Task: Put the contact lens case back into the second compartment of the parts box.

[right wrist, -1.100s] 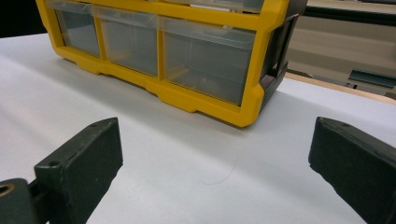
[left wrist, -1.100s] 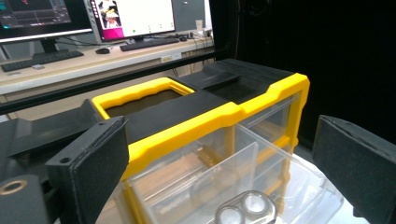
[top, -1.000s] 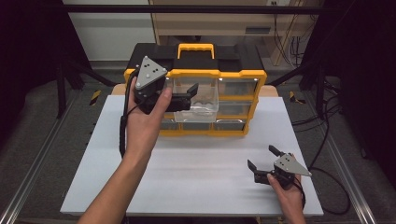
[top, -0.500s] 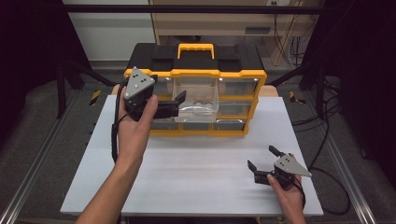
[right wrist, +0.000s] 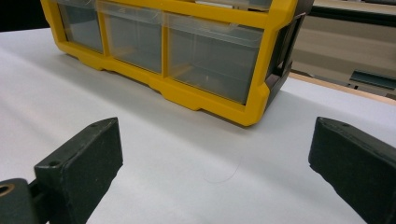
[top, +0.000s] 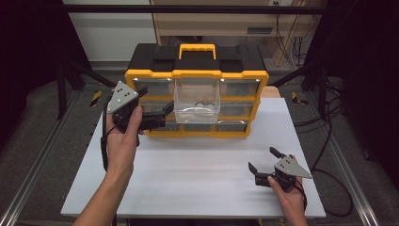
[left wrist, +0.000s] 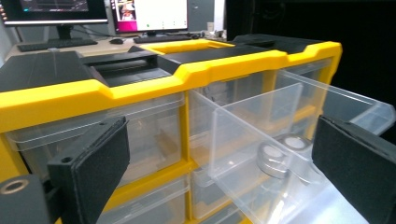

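White table (top: 188, 174): both tools gape empty (left tool (top: 157, 115) beside the pulled-out drawer (top: 196, 101)); no legible labels.

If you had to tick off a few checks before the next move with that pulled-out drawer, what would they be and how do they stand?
1. Drawer pulled out of the organizer: ok.
2. Left gripper open, beside the drawer, not touching it: ok.
3. Metal discs lying inside the drawer: ok.
4. Right gripper open, resting on the table, away from the organizer: ok.
5. Other drawers shut: ok.
6. How many discs there are: cannot tell.
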The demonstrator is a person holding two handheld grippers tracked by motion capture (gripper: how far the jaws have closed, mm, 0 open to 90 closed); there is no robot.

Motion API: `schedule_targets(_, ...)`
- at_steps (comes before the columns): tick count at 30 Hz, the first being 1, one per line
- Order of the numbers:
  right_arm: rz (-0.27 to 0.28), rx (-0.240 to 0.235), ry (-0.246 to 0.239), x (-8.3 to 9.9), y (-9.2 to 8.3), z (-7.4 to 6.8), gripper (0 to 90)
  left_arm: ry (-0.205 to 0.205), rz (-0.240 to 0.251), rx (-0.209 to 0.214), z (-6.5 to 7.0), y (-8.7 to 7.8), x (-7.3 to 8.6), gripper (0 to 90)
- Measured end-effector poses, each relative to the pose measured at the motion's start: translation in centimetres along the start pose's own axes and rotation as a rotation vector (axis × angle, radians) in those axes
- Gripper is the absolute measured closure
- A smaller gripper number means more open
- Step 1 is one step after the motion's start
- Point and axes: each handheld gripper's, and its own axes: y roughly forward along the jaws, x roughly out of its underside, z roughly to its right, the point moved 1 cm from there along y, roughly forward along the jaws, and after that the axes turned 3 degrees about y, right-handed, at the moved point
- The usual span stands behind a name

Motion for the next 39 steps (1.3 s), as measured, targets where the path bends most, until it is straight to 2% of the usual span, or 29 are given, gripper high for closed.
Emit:
schedule_targets(2, -0.001, 0.000, -0.001, 0.0, 0.0, 0.0, 3.2, 0.004, 0.004, 0.005, 0.1, -0.2, -0.1, 3.8)
schedule_targets(4, -0.002, -0.002, -0.004, 0.0, 0.0, 0.0, 3.2, -0.017, 0.012, 0.011, 0.3, -0.5, -0.1, 3.7)
schedule_targets(5, -0.001, -0.001, -0.004, 0.0, 0.0, -0.1, 3.2, -0.004, 0.022, 0.009, 0.3, -0.6, -0.2, 3.7)
schedule_targets(10, -0.001, 0.000, -0.004, 0.0, 0.0, -0.1, 3.2, -0.012, 0.037, 0.005, 0.4, -1.0, -0.2, 3.7)
schedule_targets(12, -0.001, -0.001, -0.004, 0.0, 0.0, 0.0, 3.2, 0.002, 0.050, -0.002, 0.3, -1.1, -0.1, 3.6)
schedule_targets(13, -0.001, -0.001, -0.003, 0.0, 0.0, 0.0, 3.2, -0.005, 0.045, -0.001, 0.4, -1.3, 0.0, 3.6)
schedule_targets(14, -0.001, -0.002, -0.003, 0.0, 0.0, 0.0, 3.2, 0.008, 0.053, -0.006, 0.4, -1.3, 0.0, 3.6)
schedule_targets(15, -0.001, -0.001, -0.003, 0.0, 0.0, 0.0, 3.2, -0.002, 0.045, -0.001, 0.5, -1.4, 0.1, 3.6)
schedule_targets(17, 0.000, -0.001, -0.003, 0.0, 0.0, 0.0, 3.2, 0.010, 0.054, -0.003, 0.6, -1.7, 0.3, 3.6)
schedule_targets(18, 0.000, -0.001, -0.004, 0.0, 0.0, 0.0, 3.2, 0.004, 0.047, 0.000, 0.8, -1.8, 0.4, 3.6)
schedule_targets(19, -0.001, -0.001, -0.004, 0.0, 0.0, 0.0, 3.2, 0.017, 0.058, -0.001, 0.8, -2.0, 0.5, 3.6)
schedule_targets(31, -0.003, -0.003, -0.004, 0.0, 0.1, -0.2, 3.2, 0.031, 0.056, 0.010, 1.9, -2.9, 2.4, 3.6)
schedule_targets(34, -0.003, -0.003, -0.004, 0.0, 0.1, -0.2, 3.2, 0.028, 0.034, 0.016, 2.2, -2.9, 3.1, 3.6)
schedule_targets(39, -0.003, -0.003, -0.004, 0.0, 0.1, -0.2, 3.2, 0.051, 0.023, 0.016, 2.6, -2.7, 4.1, 3.6)
